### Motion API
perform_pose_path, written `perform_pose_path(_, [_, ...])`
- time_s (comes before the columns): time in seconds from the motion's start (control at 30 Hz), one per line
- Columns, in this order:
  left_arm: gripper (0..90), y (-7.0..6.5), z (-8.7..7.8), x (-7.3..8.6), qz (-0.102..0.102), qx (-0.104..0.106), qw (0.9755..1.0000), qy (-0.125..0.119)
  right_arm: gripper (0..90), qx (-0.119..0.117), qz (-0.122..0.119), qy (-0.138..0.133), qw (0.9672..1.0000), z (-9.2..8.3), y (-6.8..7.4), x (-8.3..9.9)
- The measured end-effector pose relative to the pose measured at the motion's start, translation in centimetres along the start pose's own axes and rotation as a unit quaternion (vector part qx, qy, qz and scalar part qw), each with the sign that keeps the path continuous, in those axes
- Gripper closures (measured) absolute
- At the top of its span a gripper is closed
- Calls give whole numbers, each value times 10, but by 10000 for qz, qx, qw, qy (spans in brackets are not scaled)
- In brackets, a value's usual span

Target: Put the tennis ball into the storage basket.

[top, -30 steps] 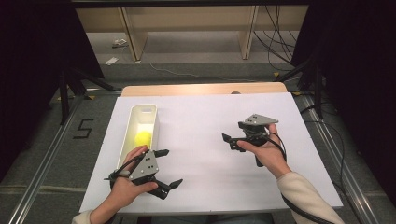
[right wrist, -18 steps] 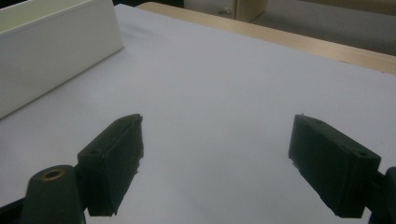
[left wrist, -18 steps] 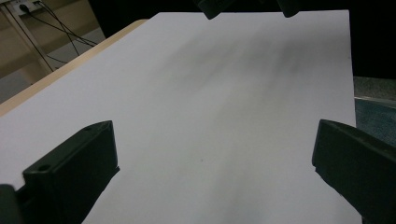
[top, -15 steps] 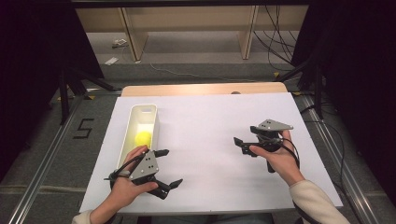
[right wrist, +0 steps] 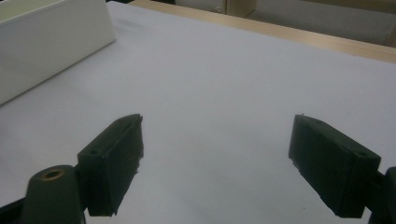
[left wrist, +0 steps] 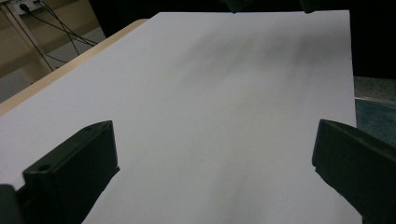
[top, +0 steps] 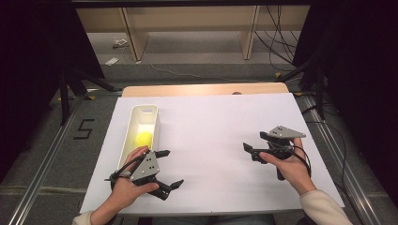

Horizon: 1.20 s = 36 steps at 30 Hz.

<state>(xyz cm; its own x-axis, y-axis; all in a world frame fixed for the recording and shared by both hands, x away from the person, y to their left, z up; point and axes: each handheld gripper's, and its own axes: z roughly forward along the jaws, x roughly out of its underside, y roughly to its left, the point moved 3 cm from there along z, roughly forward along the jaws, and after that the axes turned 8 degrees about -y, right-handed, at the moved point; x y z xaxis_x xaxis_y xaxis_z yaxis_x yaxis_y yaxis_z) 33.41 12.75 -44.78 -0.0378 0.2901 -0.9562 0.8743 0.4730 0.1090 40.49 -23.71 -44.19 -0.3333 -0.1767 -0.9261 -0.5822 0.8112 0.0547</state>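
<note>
A white oblong bin (top: 154, 123) stands on the left of the white sheet with a yellow ball (top: 144, 138) inside it. Just in front of the bin, my left gripper (top: 169, 168) rests in a hand, jaws spread wide toward the sheet's middle. The left gripper view has that gripper (left wrist: 215, 154) open over bare paper. On the right side of the sheet a hand holds my right gripper (top: 253, 141), pointing left. Its jaws stand apart in the right gripper view (right wrist: 217, 149), with nothing between them and the bin's wall (right wrist: 46, 42) far off at upper left.
The white sheet (top: 211, 126) covers most of a wooden table, whose edge (top: 202, 89) shows at the back. Metal rails run along both sides of the table. Cables and dark stands lie on the floor beyond.
The right hand has carried its gripper to the right and nearer the front edge, jaws unchanged. The left hand and gripper have stayed put.
</note>
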Motion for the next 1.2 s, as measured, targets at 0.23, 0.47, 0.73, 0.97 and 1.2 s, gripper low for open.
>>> perform_pose_path(0.23, [0, 0, 0, 0, 0, -4, 10000, 3, 184, 36, 5, 49, 10000, -10, -1, 8])
perform_pose_path(0.47, [0, 0, 0, 0, 4, -14, 10000, 13, 186, 47, 64, 74, 9999, -18, -2, 15])
perform_pose_path(0.73, [0, 1, 0, 0, 4, -13, 10000, 11, 190, 48, 63, -8, 10000, -25, -2, 19])
perform_pose_path(0.97, [0, 0, 0, 0, -6, -3, 10000, -1, 189, 2, 9, -27, 10000, -25, 0, 20])
perform_pose_path(1.2, [0, 0, -1, -1, -9, 0, 10000, -32, 188, -26, 60, -25, 10000, -24, 2, 23])
